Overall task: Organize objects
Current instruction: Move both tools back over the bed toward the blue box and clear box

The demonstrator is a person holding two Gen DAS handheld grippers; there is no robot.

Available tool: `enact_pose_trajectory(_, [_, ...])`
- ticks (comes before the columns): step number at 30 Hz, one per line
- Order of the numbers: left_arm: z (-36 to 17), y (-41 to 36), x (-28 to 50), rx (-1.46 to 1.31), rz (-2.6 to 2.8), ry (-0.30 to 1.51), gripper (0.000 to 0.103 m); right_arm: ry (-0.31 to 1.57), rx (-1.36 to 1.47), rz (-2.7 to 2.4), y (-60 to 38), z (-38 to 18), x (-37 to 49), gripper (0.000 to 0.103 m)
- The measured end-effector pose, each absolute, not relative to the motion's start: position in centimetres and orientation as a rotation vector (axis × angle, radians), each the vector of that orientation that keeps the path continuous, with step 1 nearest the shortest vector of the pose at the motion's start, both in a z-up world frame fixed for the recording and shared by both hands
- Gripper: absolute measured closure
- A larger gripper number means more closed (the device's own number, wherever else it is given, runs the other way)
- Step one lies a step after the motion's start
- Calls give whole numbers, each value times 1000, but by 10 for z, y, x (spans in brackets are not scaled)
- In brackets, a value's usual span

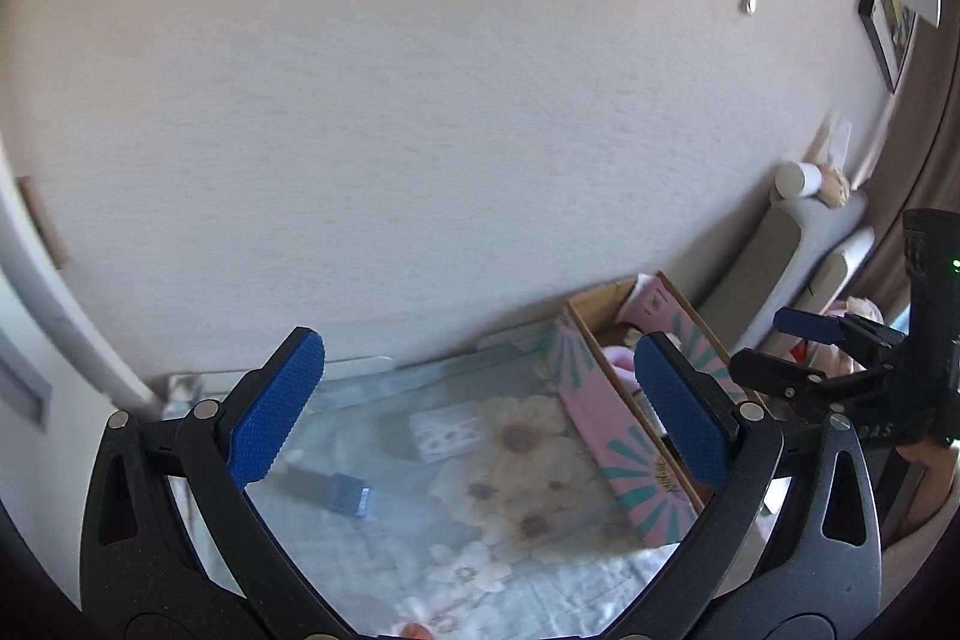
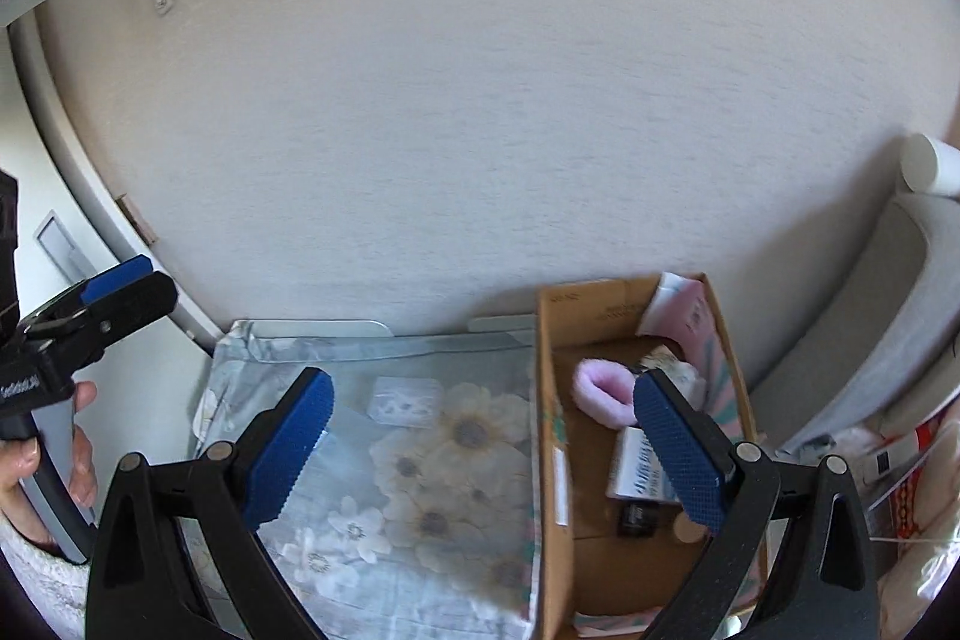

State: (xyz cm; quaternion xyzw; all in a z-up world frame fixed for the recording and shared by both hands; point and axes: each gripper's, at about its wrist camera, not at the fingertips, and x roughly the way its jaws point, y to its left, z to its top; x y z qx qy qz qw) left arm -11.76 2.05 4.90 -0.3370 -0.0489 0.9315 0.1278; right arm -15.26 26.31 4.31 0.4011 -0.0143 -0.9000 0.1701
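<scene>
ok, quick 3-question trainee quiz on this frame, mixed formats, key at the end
1. True or false: both grippers are open and hold nothing.
2. Which item lies inside the cardboard box? A) pink fluffy item B) blue-capped tube C) small white packet
3. Fill in: the tube and the packet lie on the ____-printed cloth.

Key:
1. True: the left gripper and the right gripper both show wide jaws with nothing between them.
2. A
3. flower
</scene>
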Motion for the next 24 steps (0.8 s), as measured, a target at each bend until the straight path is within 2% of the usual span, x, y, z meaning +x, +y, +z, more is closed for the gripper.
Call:
enact_pose_trajectory(10, [45, -39, -90, -975, 2812, -225, 0, -29, 1127, -2485, 222, 34, -157, 3])
enact_pose_trajectory(24, [-22, -86, -86, -1099, 2828, -277, 0, 10, 1088, -2465, 168, -5, -166, 3])
